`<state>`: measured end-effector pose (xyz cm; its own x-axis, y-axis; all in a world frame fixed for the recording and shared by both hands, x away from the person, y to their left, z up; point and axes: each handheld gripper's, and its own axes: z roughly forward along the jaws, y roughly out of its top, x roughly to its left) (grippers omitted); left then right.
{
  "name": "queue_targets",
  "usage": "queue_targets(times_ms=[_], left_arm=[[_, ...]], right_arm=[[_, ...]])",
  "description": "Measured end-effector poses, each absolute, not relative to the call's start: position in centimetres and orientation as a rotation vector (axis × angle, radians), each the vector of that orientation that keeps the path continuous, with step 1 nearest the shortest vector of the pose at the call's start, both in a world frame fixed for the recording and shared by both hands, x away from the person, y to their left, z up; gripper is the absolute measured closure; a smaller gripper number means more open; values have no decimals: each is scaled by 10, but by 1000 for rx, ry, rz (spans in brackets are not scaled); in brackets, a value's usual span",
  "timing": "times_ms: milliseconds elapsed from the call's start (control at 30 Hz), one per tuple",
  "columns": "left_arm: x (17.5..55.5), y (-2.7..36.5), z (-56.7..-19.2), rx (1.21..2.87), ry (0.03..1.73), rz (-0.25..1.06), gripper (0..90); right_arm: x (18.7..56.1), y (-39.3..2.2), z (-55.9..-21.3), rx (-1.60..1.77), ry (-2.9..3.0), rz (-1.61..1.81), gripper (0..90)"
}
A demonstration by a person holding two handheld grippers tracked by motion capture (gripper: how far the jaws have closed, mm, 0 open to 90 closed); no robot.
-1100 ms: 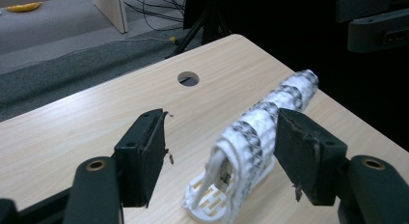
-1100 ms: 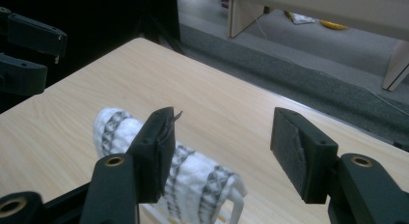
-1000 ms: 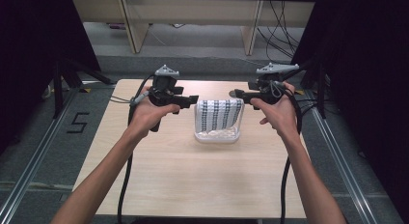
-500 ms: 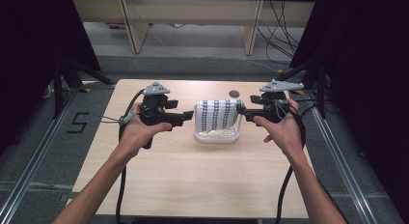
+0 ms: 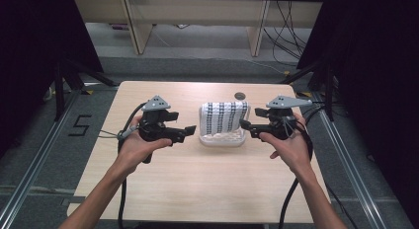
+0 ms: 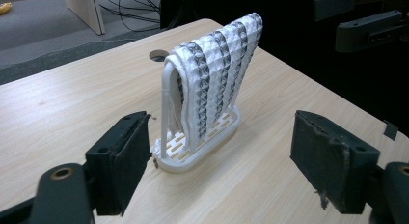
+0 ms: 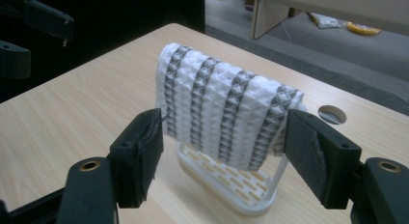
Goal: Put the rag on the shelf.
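A white rack (image 5: 222,140) stands mid-table with a grey-and-white striped cloth (image 5: 223,116) draped over its top bar. My left gripper (image 5: 189,132) hovers just left of the rack and points right at it. Its jaws stand wide, have just been opening, and hold nothing. My right gripper (image 5: 245,124) faces it from the right, jaws also wide, just opened further and empty. The left gripper view shows the cloth (image 6: 217,74) and the rack (image 6: 193,154) end-on beyond my left gripper (image 6: 222,137). In the right gripper view the cloth (image 7: 226,103) hangs broadside past my right gripper (image 7: 224,137).
The wooden table (image 5: 197,179) has a round cable hole (image 5: 240,95) behind the rack. Cables trail from both grippers off the near edge. Dark curtains flank the table, and a "5" mark (image 5: 80,125) lies on the floor at left.
Both hands have come down and toward the near side, level with the rack. Both pairs of jaws stand wider than before.
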<state>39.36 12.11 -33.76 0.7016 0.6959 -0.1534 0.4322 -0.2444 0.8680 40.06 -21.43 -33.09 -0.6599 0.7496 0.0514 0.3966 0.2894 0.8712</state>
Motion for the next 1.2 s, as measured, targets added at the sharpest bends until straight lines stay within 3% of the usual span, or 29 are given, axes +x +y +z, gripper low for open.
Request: queue_targets(times_ms=[1200], left_arm=[[359, 124, -367, 1898, 854, 305, 178]], right_arm=[[373, -218, -360, 1029, 2240, 1341, 301]])
